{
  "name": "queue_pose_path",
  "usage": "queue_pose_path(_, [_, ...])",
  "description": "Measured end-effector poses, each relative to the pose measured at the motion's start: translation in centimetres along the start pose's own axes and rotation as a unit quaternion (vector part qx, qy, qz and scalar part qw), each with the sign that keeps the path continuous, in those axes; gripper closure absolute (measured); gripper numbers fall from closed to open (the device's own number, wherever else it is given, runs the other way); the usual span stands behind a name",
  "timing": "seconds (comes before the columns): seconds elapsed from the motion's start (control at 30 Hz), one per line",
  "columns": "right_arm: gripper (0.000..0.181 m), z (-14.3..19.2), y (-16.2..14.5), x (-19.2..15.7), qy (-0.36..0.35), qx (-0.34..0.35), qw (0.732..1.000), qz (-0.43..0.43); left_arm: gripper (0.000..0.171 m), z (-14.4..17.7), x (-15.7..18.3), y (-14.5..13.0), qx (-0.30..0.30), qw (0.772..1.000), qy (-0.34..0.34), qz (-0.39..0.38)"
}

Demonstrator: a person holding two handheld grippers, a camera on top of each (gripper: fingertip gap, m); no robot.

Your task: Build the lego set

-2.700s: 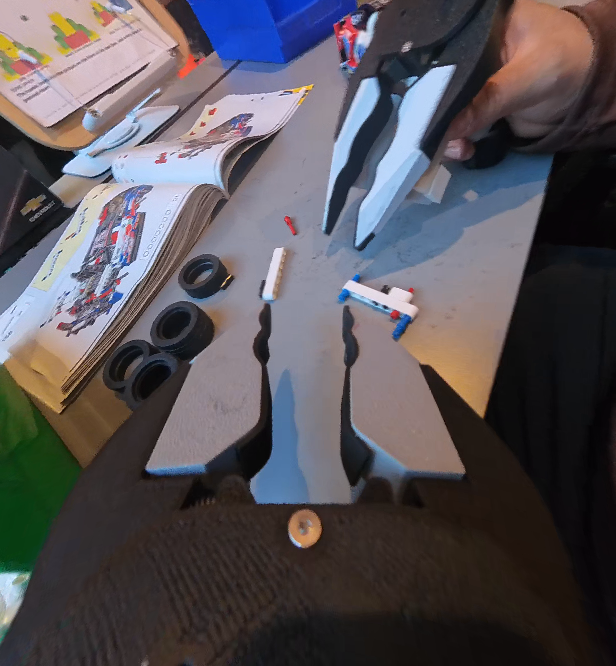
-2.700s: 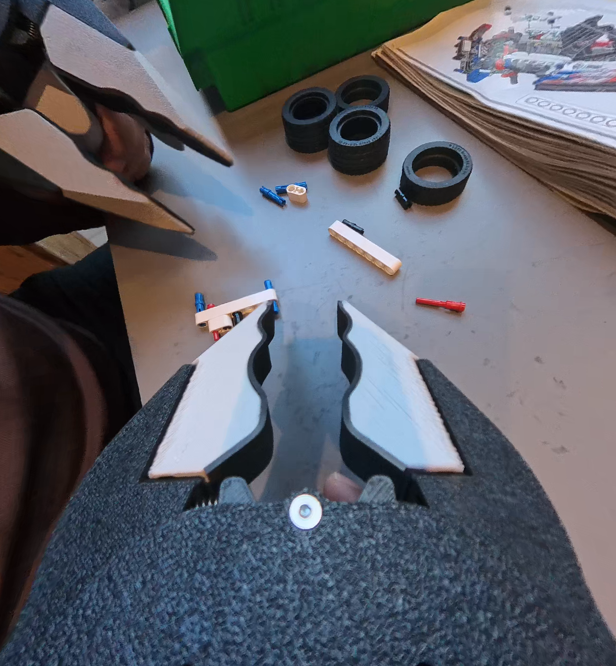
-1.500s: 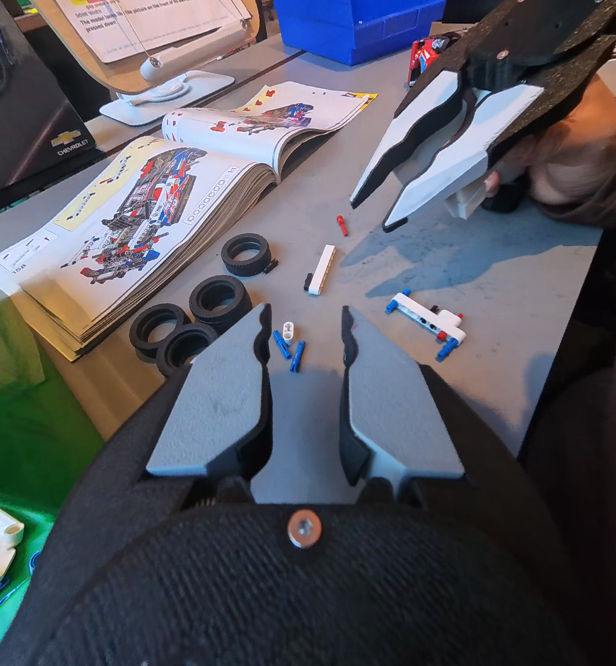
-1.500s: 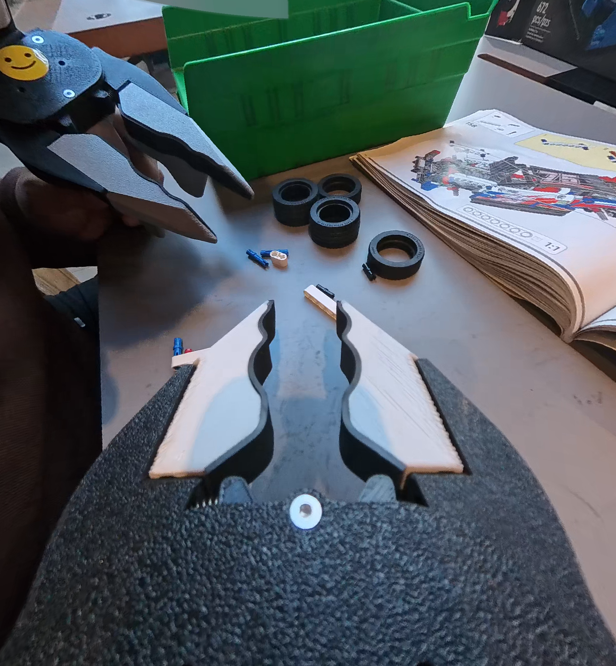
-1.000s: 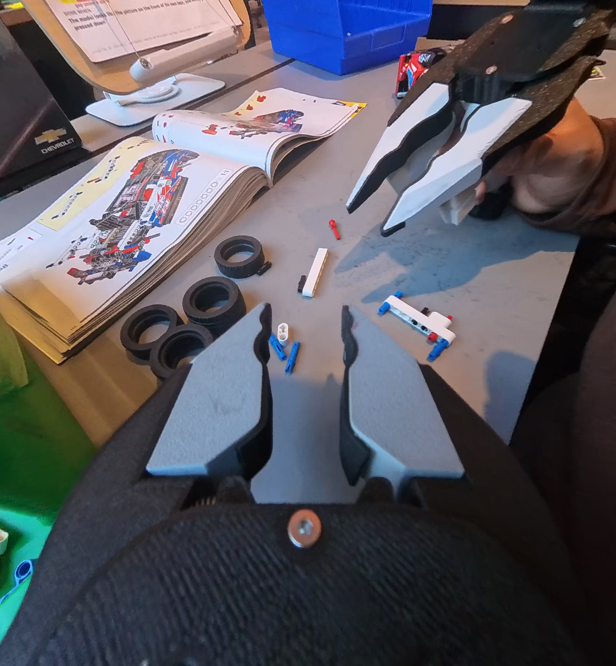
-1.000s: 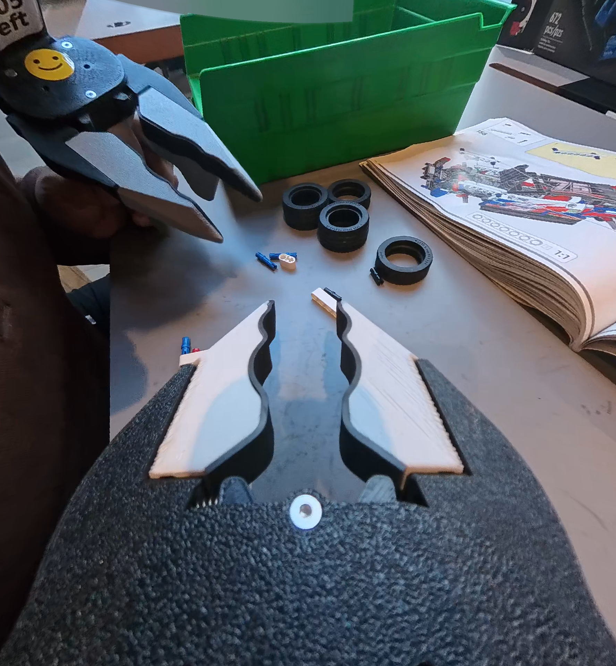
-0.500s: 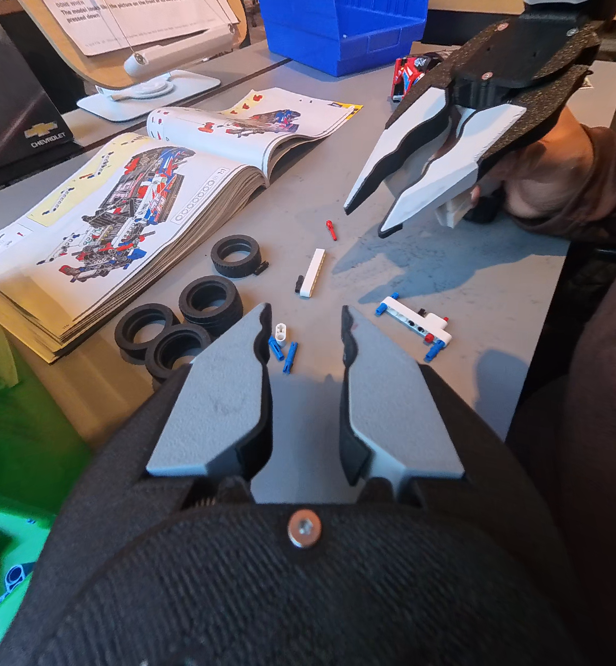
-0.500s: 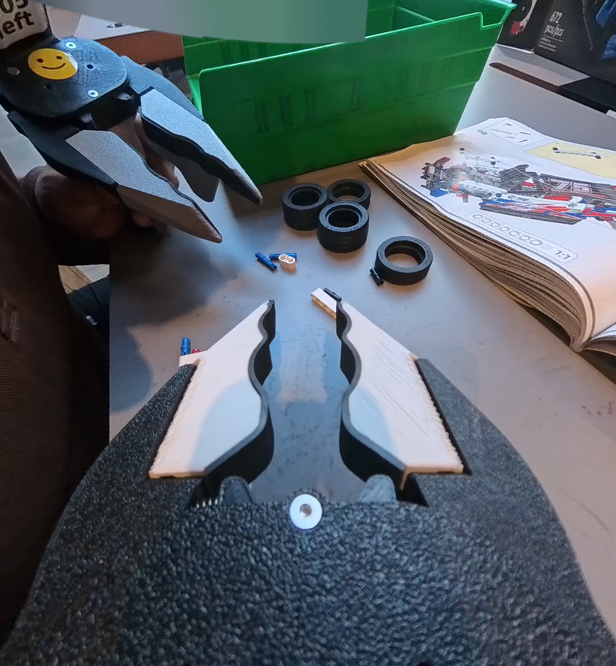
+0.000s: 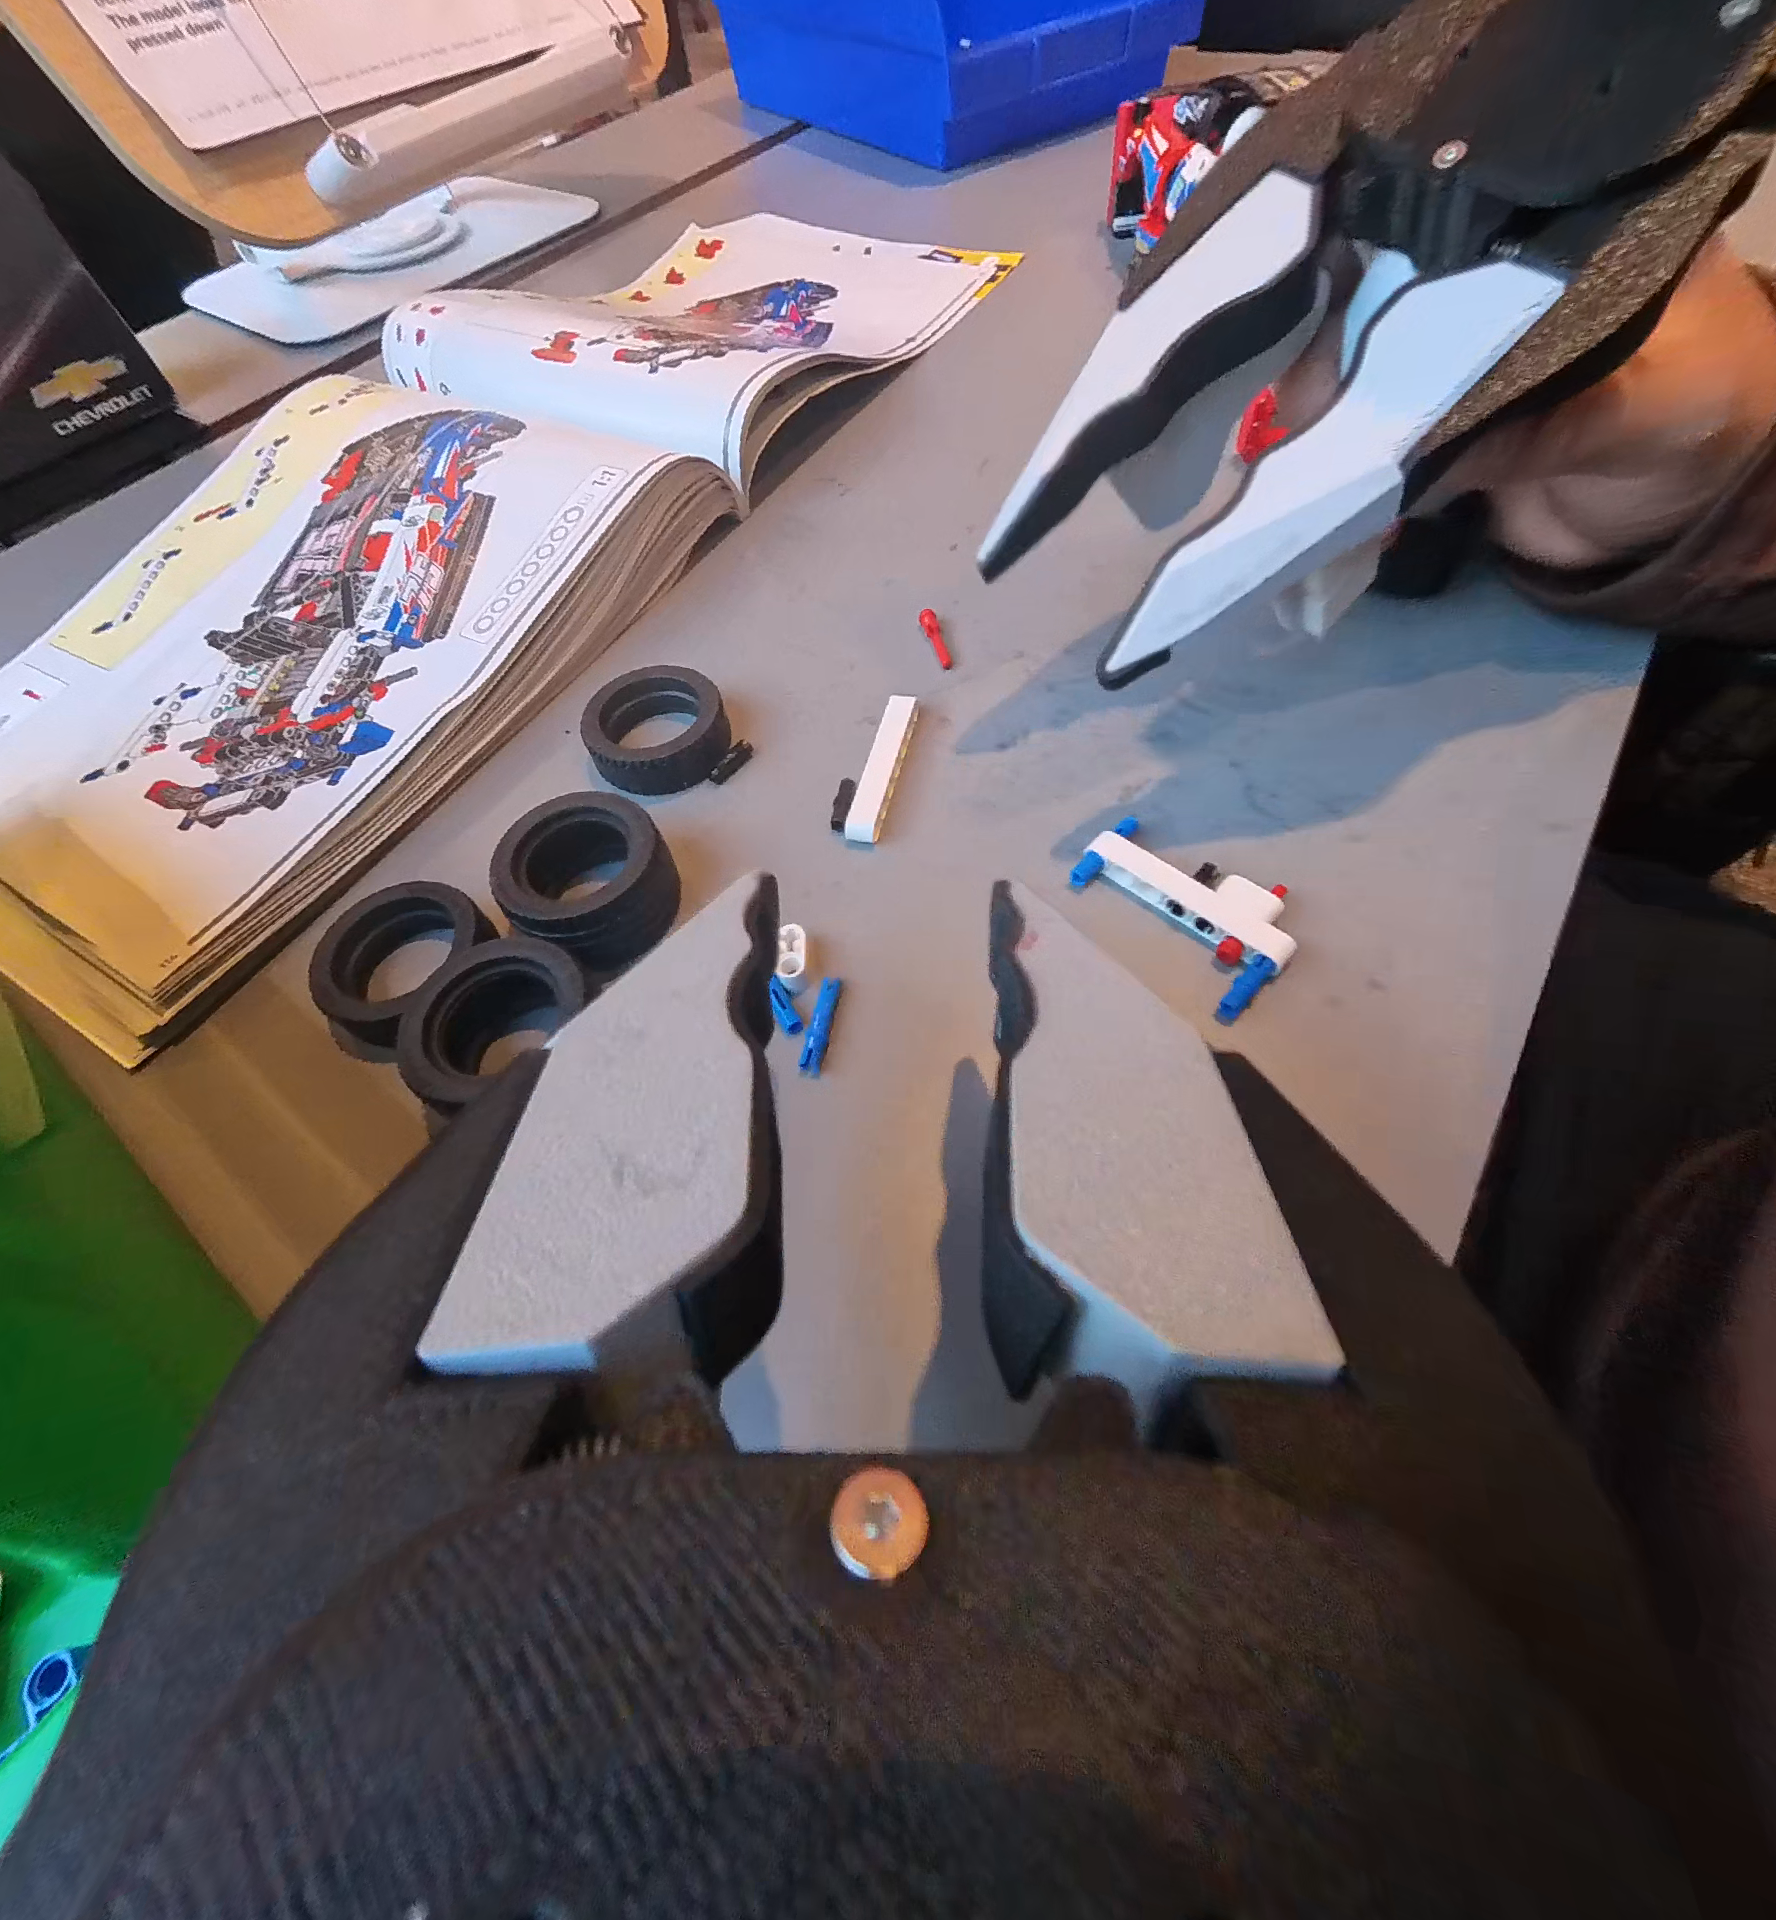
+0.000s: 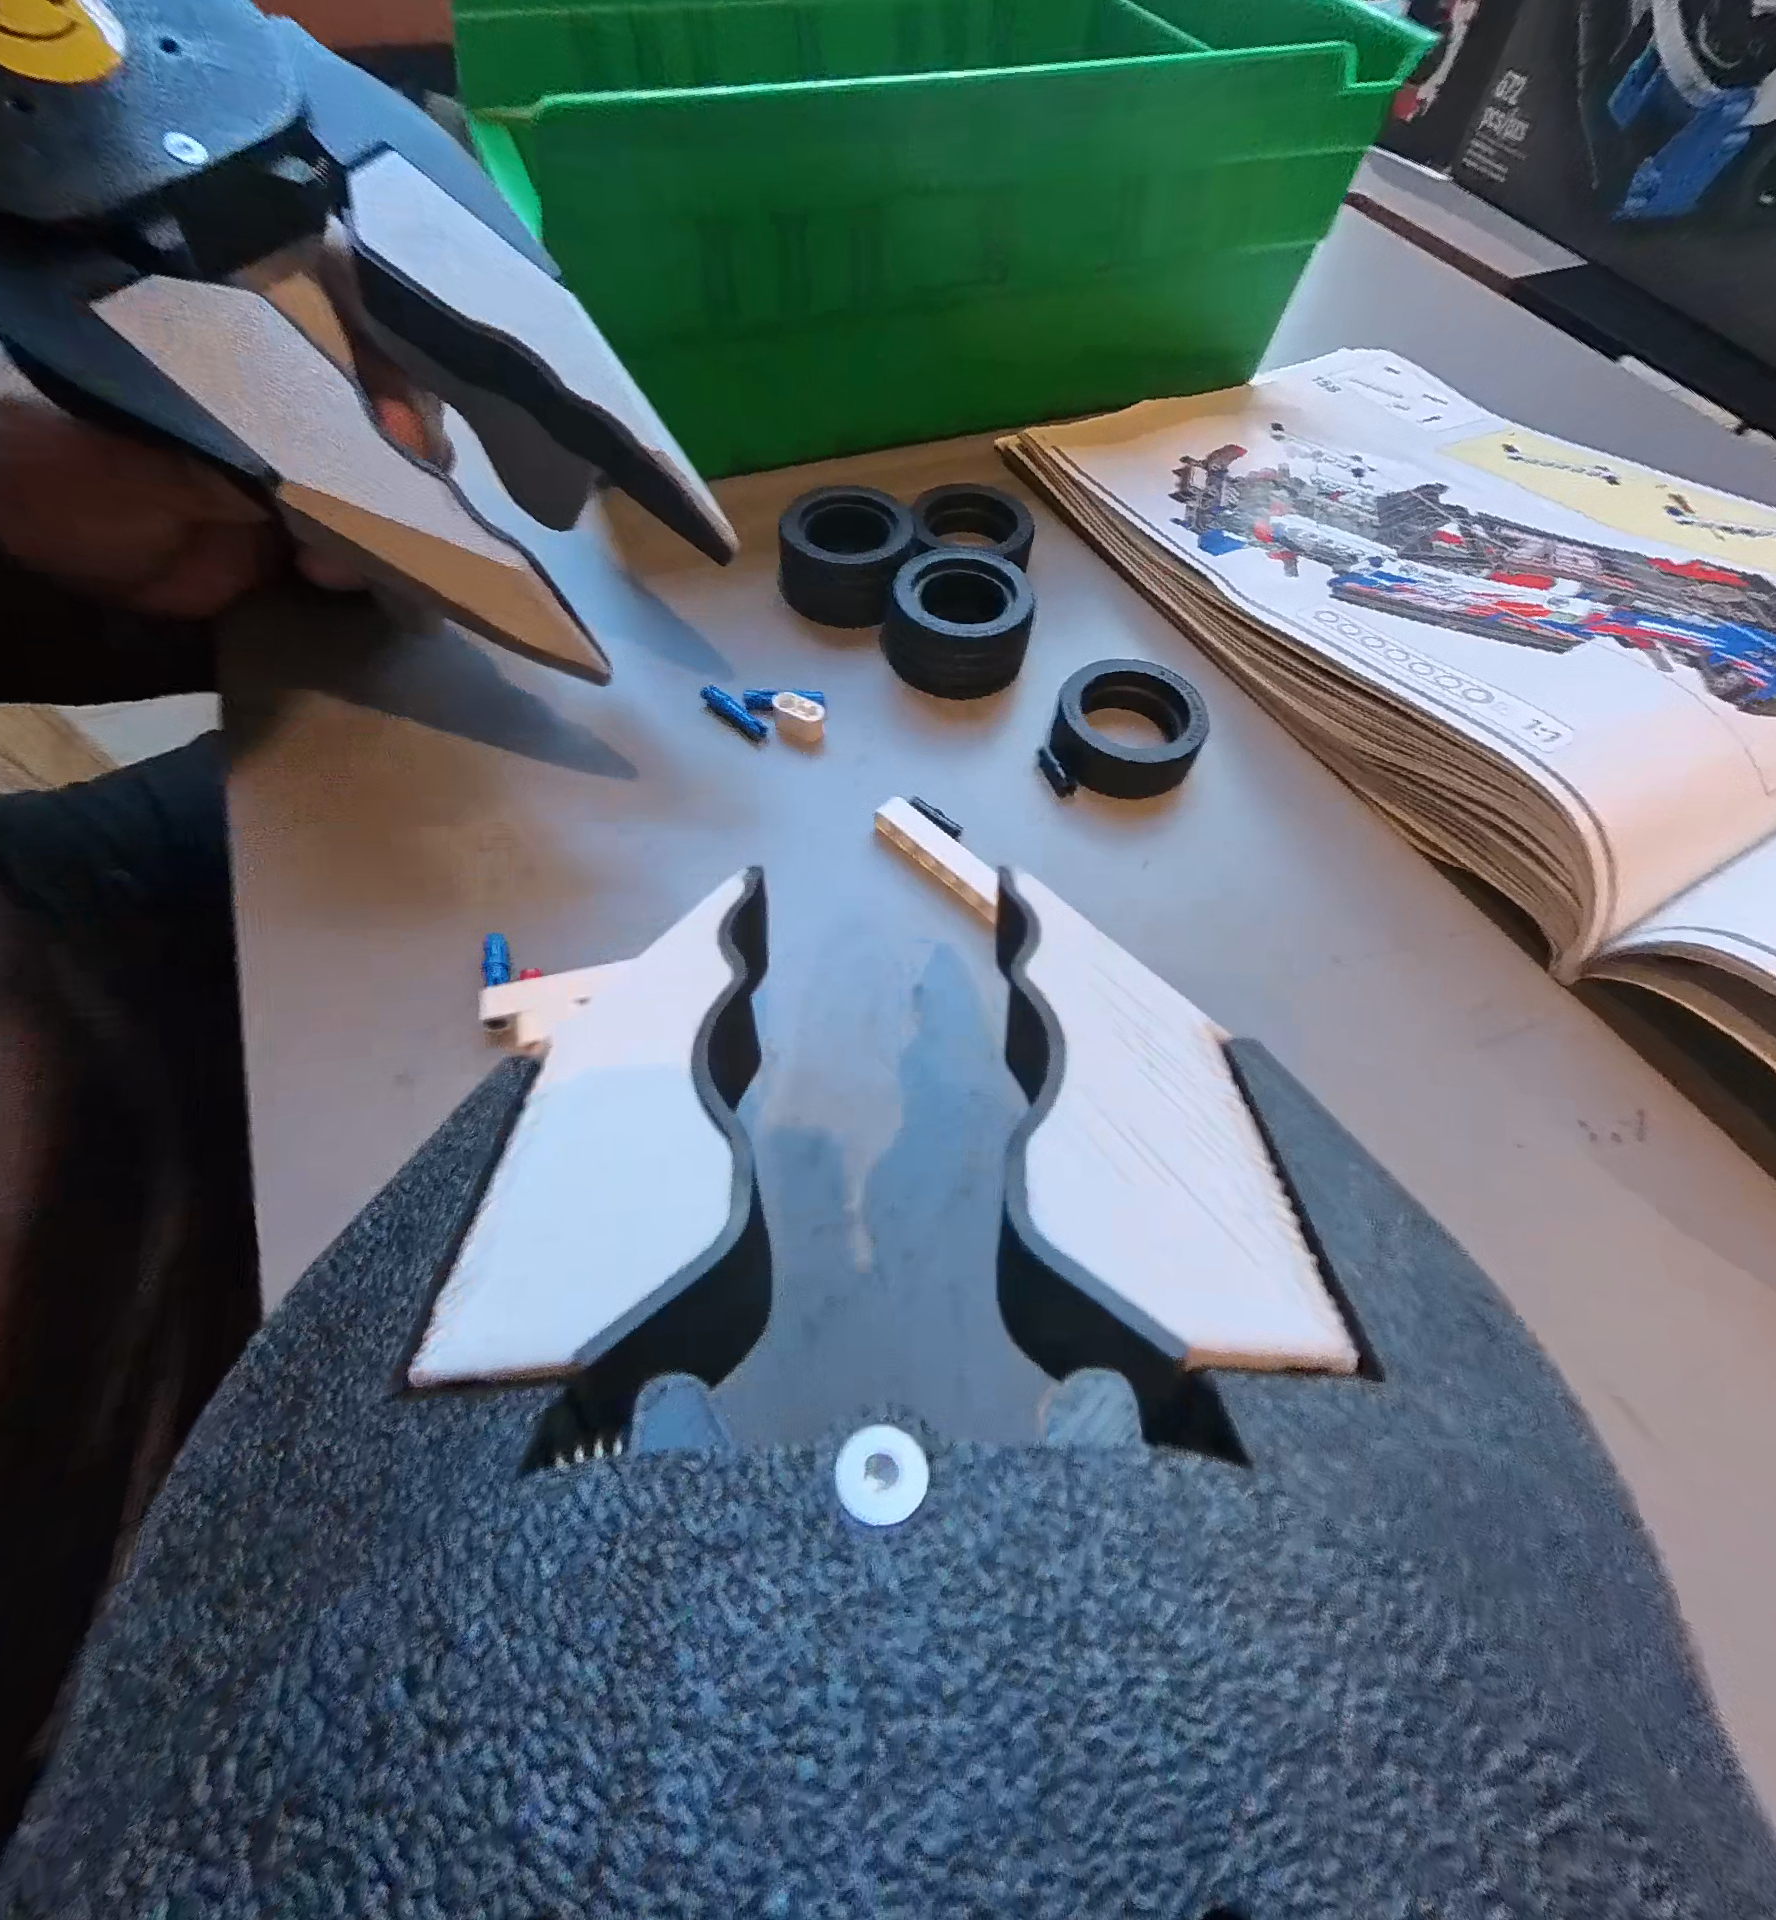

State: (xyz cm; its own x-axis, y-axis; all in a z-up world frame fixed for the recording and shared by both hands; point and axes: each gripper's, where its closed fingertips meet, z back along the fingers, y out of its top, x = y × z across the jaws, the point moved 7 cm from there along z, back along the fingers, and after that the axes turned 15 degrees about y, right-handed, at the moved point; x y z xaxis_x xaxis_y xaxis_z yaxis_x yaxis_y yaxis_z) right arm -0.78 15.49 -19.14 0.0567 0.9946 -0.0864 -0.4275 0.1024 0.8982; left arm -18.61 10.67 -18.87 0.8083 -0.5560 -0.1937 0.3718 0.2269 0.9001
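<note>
While my left claw point(image 9: 876, 904) and right claw point(image 10: 879, 894) hover agape and empty, white beam point(image 9: 886, 767), four tyres point(image 9: 585, 871) lie on bench point(image 9: 1279, 790).

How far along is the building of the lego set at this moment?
Early stage. Done: one small white assembly with blue and red pins lies joined on the table. In hand: nothing; the left gripper and the right gripper are both open and empty above the table. Left: the white beam, red pin, loose blue pins and four black tyres are unattached beside the open manual.
</note>
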Motion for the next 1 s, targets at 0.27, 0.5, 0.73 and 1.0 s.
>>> queue_pose_path(0.27, [0.102, 1.8, -1.0, 0.0, -0.095, -0.014, 0.995, 0.012, 0.129, -0.3, 1.2, -0.2, -0.016, 0.999, -0.024, -0.039])
queue_pose_path(0.5, [0.103, 1.0, -1.6, -0.7, -0.055, -0.057, 0.997, 0.022, 0.127, 0.3, 3.0, -0.4, -0.018, 0.991, -0.115, -0.069])
queue_pose_path(0.73, [0.111, 0.1, -1.7, -2.9, -0.008, -0.078, 0.996, 0.045, 0.122, 1.3, 4.4, -0.7, -0.004, 0.980, -0.161, -0.116])
queue_pose_path(1.0, [0.113, -0.7, -2.1, -3.7, 0.011, -0.108, 0.993, 0.054, 0.122, 1.2, 4.7, -0.9, -0.016, 0.978, -0.161, -0.130])
